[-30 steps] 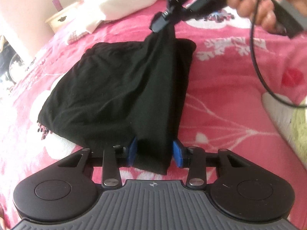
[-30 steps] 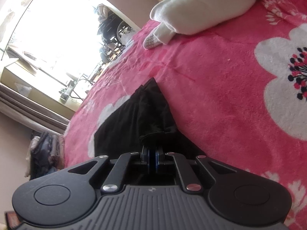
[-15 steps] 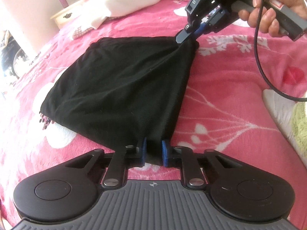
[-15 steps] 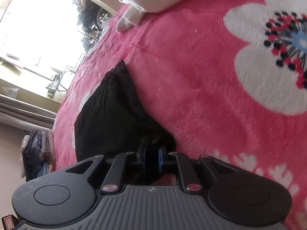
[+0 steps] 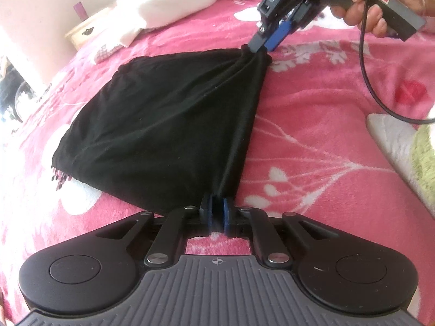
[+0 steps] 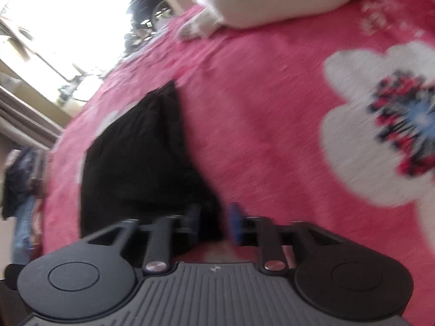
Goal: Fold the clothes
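Observation:
A black garment [image 5: 163,125] lies folded on the pink flowered blanket [image 5: 312,108]. My left gripper [image 5: 216,209] is shut on its near right corner. The far right corner is bunched up at the tip of my right gripper [image 5: 261,46], which a hand [image 5: 380,8] holds. In the blurred right wrist view the right gripper [image 6: 216,220] has its jaws opening. The black garment [image 6: 130,163] still lies between the blue pads, close to the left one, and the right pad stands off it.
A white pillow [image 5: 163,2] lies at the head of the bed, beside a cream nightstand [image 5: 87,30]. A white and pale green cloth [image 5: 407,146] sits at the right edge. The right gripper's black cable [image 5: 364,68] hangs over the blanket.
The left gripper closed on the near corner. The right gripper lowered the far corner onto the bed, spreading the fold flat, and its jaws have parted.

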A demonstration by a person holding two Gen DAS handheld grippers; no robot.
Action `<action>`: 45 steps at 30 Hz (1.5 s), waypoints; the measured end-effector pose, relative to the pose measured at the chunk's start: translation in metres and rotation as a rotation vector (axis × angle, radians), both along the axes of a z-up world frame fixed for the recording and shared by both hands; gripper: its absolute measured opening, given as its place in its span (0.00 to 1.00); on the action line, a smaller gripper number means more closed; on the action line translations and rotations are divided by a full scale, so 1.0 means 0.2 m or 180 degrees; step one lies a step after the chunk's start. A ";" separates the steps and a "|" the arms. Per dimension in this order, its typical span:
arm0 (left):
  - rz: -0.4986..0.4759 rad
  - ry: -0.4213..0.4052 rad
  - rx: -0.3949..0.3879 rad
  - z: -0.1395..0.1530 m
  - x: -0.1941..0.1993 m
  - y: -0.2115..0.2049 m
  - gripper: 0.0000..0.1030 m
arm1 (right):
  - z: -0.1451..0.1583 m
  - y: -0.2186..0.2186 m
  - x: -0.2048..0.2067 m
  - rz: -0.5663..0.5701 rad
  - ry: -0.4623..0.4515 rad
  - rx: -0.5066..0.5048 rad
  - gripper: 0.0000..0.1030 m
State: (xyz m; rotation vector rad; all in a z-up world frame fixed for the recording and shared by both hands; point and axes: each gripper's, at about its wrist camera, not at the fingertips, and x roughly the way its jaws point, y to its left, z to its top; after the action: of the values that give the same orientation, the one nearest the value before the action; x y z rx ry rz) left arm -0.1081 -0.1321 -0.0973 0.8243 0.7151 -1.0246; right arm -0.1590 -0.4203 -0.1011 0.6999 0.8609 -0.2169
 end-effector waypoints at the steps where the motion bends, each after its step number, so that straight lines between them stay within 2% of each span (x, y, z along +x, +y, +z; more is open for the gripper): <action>1: 0.0002 0.0063 -0.0014 0.01 0.01 0.01 0.12 | 0.02 -0.02 -0.01 -0.0036 0.0021 -0.0082 0.38; 3: 0.0012 0.0212 -0.0092 0.04 0.03 0.03 0.18 | 0.07 -0.05 -0.02 -0.0078 -0.0004 -0.0246 0.38; 5: 0.0023 0.0362 -0.0172 0.07 0.05 0.05 0.20 | 0.14 -0.07 -0.01 -0.0088 -0.0109 -0.0409 0.38; 9: 0.0020 0.0390 -0.0345 0.11 0.07 0.08 0.21 | 0.21 -0.01 0.21 0.0273 -0.0378 -0.0532 0.38; 11: 0.0062 0.0381 -0.0353 0.10 0.08 0.07 0.22 | 0.23 0.04 0.36 0.0507 -0.0518 -0.0562 0.38; 16: 0.0114 0.0429 -0.0273 0.05 0.11 0.04 0.22 | 0.16 0.12 0.72 0.0915 -0.0555 -0.0746 0.38; 21: 0.0089 0.0494 -0.0263 0.02 0.11 0.04 0.23 | 0.07 0.11 0.90 0.1002 -0.0457 -0.0846 0.38; 23: 0.0088 0.0519 -0.0280 0.01 0.12 0.04 0.24 | 0.04 0.10 0.93 0.1011 -0.0423 -0.0835 0.37; 27: 0.0075 0.0572 -0.0316 0.00 0.13 0.05 0.25 | 0.01 0.10 0.97 0.1063 -0.0449 -0.0862 0.30; 33: 0.0025 0.0598 -0.0362 -0.01 0.14 0.05 0.27 | 0.01 0.14 0.99 0.1221 -0.0564 -0.0945 0.30; 36: 0.0007 0.0599 -0.0380 -0.01 0.14 0.05 0.27 | 0.01 0.16 0.99 0.1258 -0.0618 -0.1027 0.09; 37: 0.0008 0.0604 -0.0384 -0.01 0.14 0.05 0.27 | 0.03 0.17 0.98 0.1256 -0.0687 -0.1057 0.07; 42: 0.0071 0.0694 -0.0396 0.01 0.16 0.05 0.28 | 0.15 0.21 0.90 0.1186 -0.0989 -0.1321 0.06; 45: 0.0070 0.0708 -0.0398 0.00 0.17 0.05 0.29 | 0.11 0.20 0.92 0.1134 -0.0868 -0.1490 0.06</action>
State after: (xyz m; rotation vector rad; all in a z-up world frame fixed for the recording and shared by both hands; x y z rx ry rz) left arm -0.0748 -0.1223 -0.0971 0.5987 0.8375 -1.1405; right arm 0.0252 -0.3809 -0.0786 0.1273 0.6264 0.0021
